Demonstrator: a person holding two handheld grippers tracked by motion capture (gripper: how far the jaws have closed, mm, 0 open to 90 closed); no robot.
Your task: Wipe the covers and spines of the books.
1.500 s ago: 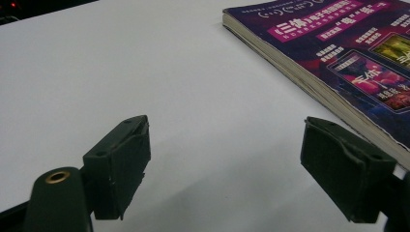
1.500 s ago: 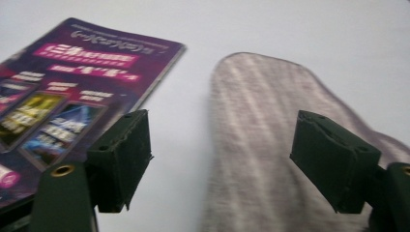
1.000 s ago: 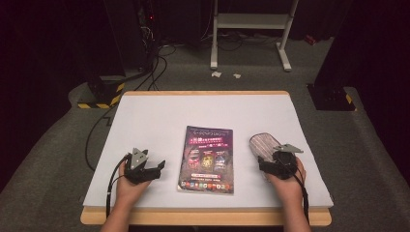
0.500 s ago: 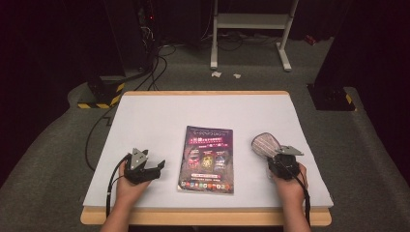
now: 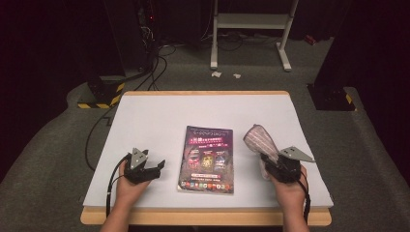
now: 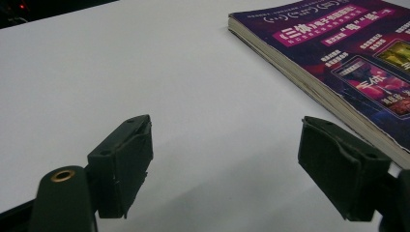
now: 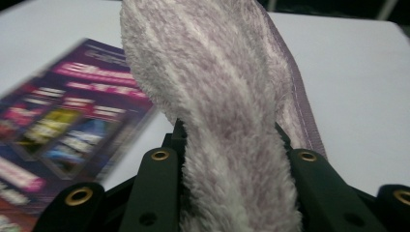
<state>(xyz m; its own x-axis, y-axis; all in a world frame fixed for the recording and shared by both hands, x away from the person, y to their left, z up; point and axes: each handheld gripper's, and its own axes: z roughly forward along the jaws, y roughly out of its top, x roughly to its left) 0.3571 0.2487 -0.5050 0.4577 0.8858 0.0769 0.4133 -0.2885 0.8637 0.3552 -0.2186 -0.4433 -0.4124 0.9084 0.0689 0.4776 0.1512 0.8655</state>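
A purple-covered book (image 5: 208, 157) lies flat in the middle of the white table (image 5: 159, 116). To its right, my right gripper (image 5: 269, 157) is shut on a fuzzy, purple-and-white striped cloth (image 5: 258, 139). Its jaws have just been closing with the cloth between them. In the right gripper view the cloth (image 7: 212, 72) rises from between the jaws of the right gripper (image 7: 232, 166), with the book (image 7: 58, 111) blurred at the left. My left gripper (image 5: 158, 169) rests left of the book, open. The left gripper (image 6: 225, 169) has bare table between its jaws, and the book (image 6: 348, 58) lies at the upper right.
The table's wooden front edge (image 5: 203, 216) runs close to both hands. Behind the table stand a white metal frame (image 5: 249, 29) and dark stands with cables (image 5: 140, 63) on the grey floor.
My right gripper has closed on the striped cloth and lifted it off the table, so the cloth now stands up from the jaws. The left gripper has stayed put.
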